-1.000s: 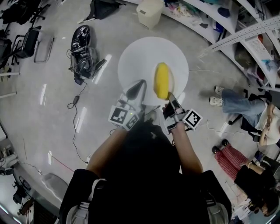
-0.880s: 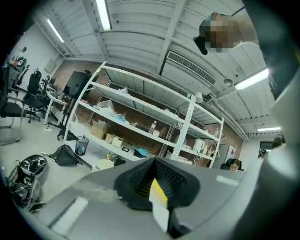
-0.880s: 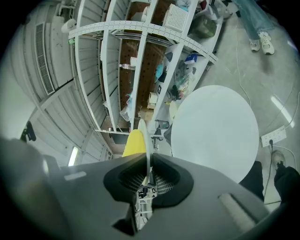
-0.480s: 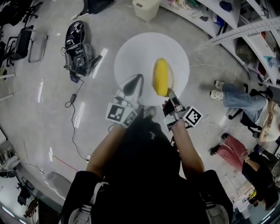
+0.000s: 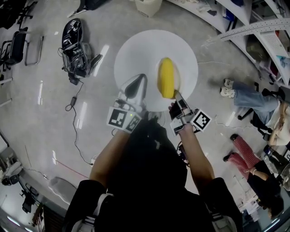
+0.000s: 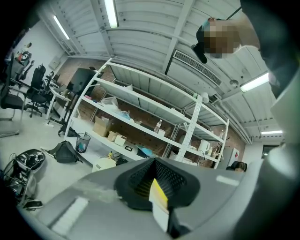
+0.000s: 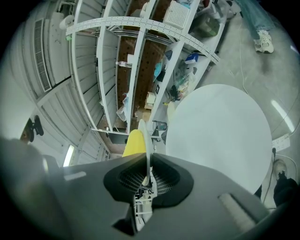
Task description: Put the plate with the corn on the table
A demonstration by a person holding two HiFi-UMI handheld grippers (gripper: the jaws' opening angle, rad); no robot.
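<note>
A yellow corn cob (image 5: 166, 78) lies on a white plate (image 5: 177, 82) that blends with the round white table (image 5: 145, 54) below it. My right gripper (image 5: 177, 96) is shut on the plate's near rim and holds it over the table's near right part. In the right gripper view the plate (image 7: 146, 136) shows edge-on between the pads, with the corn (image 7: 134, 143) on its left and the table (image 7: 220, 136) beyond. My left gripper (image 5: 139, 80) hovers over the table's near edge, jaws together and nothing held. In its own view the left gripper (image 6: 157, 190) points up at shelving.
A dark bag with cables (image 5: 74, 43) lies on the floor to the left. A pale bin (image 5: 147, 6) stands beyond the table. Metal shelving (image 5: 253, 27) runs along the right. Seated people's legs (image 5: 242, 96) are at the right, and chairs (image 5: 18, 43) at the far left.
The table has grown a little larger in the head view and both grippers sit slightly farther over it. The right gripper still holds the plate with the corn.
</note>
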